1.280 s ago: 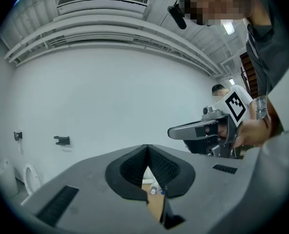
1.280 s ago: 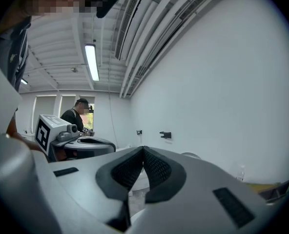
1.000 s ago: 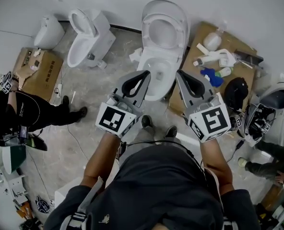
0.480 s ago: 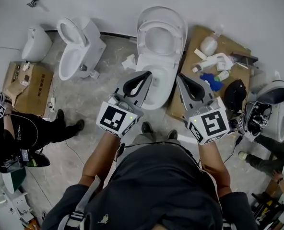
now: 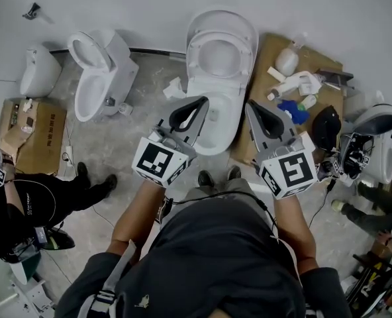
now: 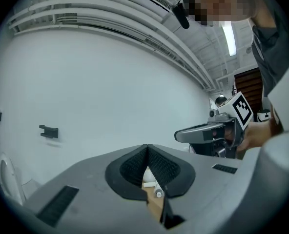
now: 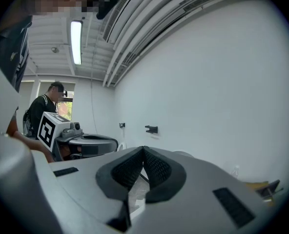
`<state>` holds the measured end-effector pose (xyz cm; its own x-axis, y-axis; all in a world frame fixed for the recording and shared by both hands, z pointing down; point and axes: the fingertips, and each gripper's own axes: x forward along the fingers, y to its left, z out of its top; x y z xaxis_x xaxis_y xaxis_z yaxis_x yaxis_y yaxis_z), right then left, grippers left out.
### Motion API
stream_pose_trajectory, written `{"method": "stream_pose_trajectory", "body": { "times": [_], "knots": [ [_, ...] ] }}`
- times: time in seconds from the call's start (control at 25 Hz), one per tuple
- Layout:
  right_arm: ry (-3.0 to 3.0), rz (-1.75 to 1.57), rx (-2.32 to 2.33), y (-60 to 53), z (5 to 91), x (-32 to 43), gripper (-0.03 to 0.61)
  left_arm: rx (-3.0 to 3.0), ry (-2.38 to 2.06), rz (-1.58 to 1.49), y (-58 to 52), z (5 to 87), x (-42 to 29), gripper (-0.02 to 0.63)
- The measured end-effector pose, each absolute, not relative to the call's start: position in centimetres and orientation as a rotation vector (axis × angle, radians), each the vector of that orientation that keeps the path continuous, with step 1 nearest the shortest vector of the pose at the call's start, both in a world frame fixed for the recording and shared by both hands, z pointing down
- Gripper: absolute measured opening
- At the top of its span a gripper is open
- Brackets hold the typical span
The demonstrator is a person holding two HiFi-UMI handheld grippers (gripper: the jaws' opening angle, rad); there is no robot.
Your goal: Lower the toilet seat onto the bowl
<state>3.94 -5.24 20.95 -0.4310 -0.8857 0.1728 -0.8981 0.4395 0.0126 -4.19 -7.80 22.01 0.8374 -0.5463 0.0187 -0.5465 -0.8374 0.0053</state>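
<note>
Your own arms and the two marker cubes cover much of the floor in front of you. Only the middle of the bowl shows in the head view, between the two claws. Your left gripper lies across the bowl's left rim and your right gripper across its right edge, so you cannot see what is in the bowl. From above it is unclear whether either tip touches the porcelain.

The toilet seat is raised, standing back toward the wall above the bowl, with its oval opening facing you. It is clear of both claws.

In each gripper view the black pads meet at the tip. Both claws are clenched with nothing between them, and each points at the bare white wall.

The cardboard box by the floor's left edge has small items at its far end, too small to name. On the cardboard sheet right of the toilet lie a round white jug, a white spray bottle and a blue item near its middle. The sheet's near edge is hidden behind your right gripper.
</note>
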Motion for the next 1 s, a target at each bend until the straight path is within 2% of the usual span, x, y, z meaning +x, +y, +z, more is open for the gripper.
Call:
{"method": "stream_pose_trajectory", "body": {
  "times": [1.0],
  "knots": [
    [-2.678,0.149,1.405,-12.8,22.4,9.4,0.008,2.919,-1.098,0.1,-13.5,22.3,0.7,0.003]
  ]
}}
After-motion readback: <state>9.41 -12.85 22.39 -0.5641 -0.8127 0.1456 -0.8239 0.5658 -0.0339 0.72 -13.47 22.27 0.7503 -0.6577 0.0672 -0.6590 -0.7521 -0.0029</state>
